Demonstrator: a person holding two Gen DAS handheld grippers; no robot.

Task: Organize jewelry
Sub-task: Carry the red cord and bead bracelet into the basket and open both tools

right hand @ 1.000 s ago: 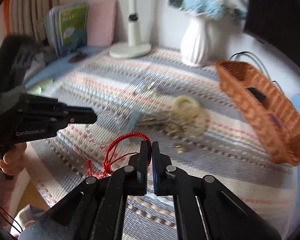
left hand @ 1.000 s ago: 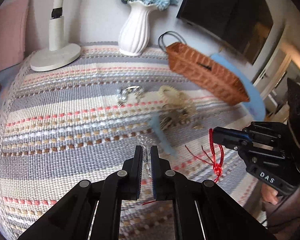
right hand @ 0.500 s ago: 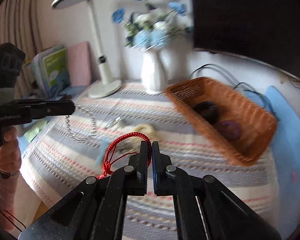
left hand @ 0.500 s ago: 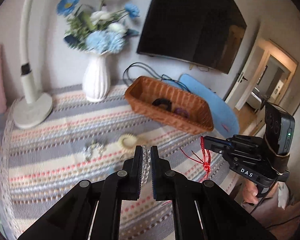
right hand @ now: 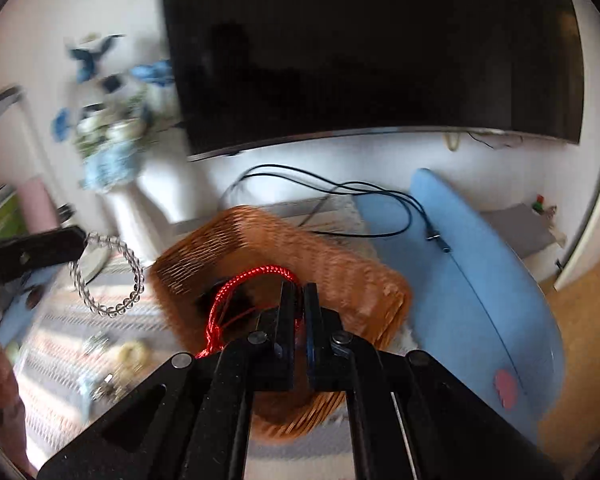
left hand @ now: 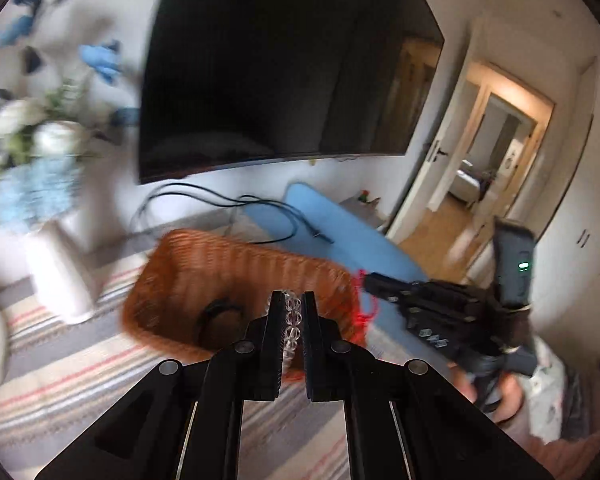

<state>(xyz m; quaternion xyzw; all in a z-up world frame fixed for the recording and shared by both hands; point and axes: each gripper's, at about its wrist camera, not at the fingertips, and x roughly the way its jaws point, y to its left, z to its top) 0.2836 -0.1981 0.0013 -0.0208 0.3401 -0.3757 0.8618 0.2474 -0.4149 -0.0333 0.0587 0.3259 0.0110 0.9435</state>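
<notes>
My left gripper (left hand: 291,300) is shut on a clear bead bracelet (left hand: 292,322) and holds it above the near rim of the brown wicker basket (left hand: 236,268). In the right wrist view the bracelet (right hand: 112,276) hangs from the left gripper (right hand: 80,240), left of the basket (right hand: 340,276). My right gripper (right hand: 299,292) is shut on a red cord bracelet (right hand: 244,280) above the basket. In the left wrist view it (left hand: 370,280) is at the basket's right end with the red cord (left hand: 366,308) hanging. A dark item (left hand: 220,314) lies inside the basket.
A white vase with blue flowers (left hand: 56,264) stands left of the basket on the striped cloth (left hand: 60,380). More jewelry (right hand: 128,354) lies on the cloth. A wall TV (right hand: 372,48), black cables (right hand: 360,192) and a blue chair (right hand: 480,280) are behind and right.
Both grippers have risen and moved toward the basket with their bracelets. The basket is now directly under both.
</notes>
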